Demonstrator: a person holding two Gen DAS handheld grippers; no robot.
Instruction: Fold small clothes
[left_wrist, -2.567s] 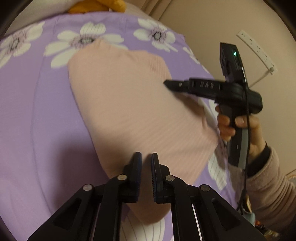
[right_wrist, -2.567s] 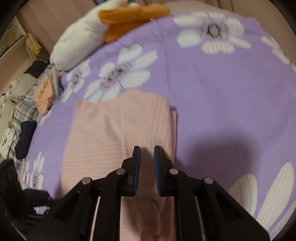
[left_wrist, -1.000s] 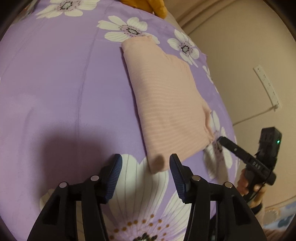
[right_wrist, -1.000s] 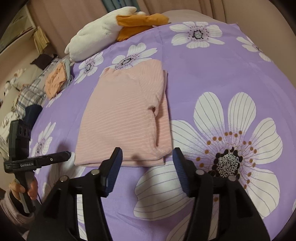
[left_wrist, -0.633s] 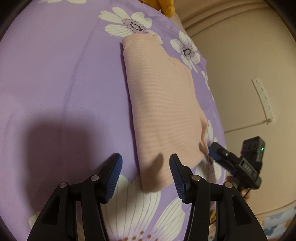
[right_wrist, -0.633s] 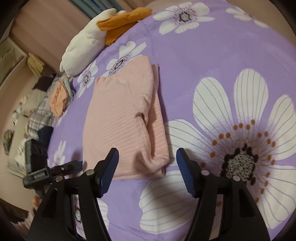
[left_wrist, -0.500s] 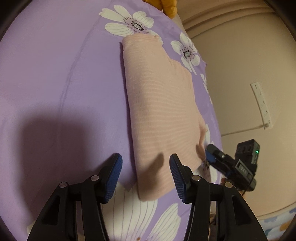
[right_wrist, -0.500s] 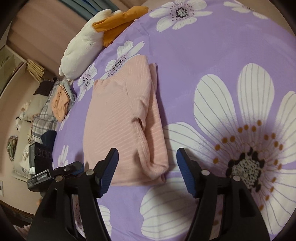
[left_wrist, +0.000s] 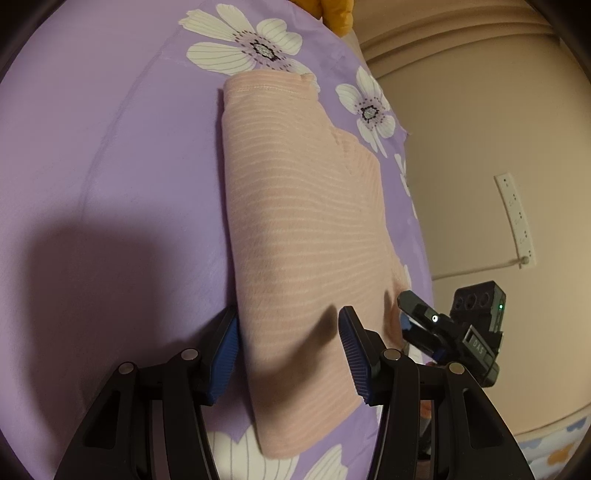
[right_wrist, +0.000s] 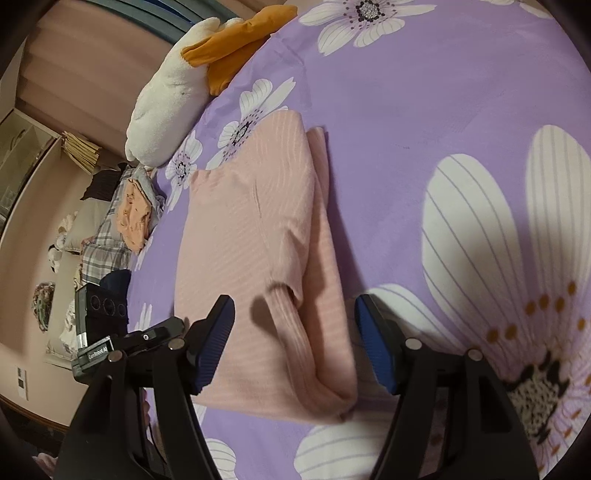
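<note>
We see a pink striped top (left_wrist: 295, 229), folded into a long rectangle, lying flat on a purple bedspread (left_wrist: 110, 166) printed with white daisies. Its near short edge lies closest to both cameras.

In the left wrist view, our left gripper (left_wrist: 288, 350) stands with its jaws apart over the near left corner of the top. The left blue pad sits right at the garment's long edge and the right pad stands over the fabric; neither pad presses on it. To the right, the right gripper (left_wrist: 406, 314) shows at the top's other near corner, with a green light on its body.

In the right wrist view, our right gripper (right_wrist: 295, 339) has its jaws spread, and they have just been opening wider. The folded sleeve and the near right corner of the top (right_wrist: 258, 240) lie between the pads, unpinched. The left gripper (right_wrist: 173, 326) shows at the lower left beside the top.

Beyond the top, a white and orange plush toy (right_wrist: 173, 92) lies at the bedspread's far edge, and a heap of clothes (right_wrist: 122, 229) lies off the bed to the left.
</note>
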